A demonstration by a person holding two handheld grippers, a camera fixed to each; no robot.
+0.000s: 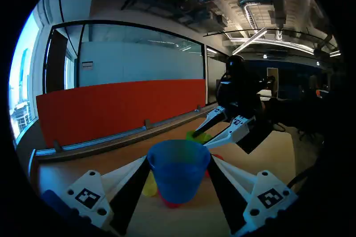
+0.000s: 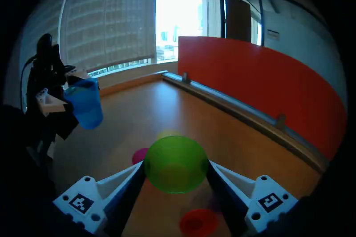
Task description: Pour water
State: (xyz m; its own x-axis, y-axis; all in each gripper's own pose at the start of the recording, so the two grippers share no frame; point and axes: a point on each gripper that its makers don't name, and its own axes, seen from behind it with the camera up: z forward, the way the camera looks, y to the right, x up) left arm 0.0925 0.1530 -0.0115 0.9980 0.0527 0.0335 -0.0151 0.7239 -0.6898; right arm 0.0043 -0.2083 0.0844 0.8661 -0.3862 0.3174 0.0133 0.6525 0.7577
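Beside orange partition [image 1: 120, 103], wooden table [image 2: 178, 108].

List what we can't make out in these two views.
- Left gripper view: the blue cup hides most of the yellow cup and red cup behind it.
- Both views: water level in the blue cup and green cup, unreadable through the tinted walls.
- Right gripper view: magenta cup, partly hidden behind the green cup.
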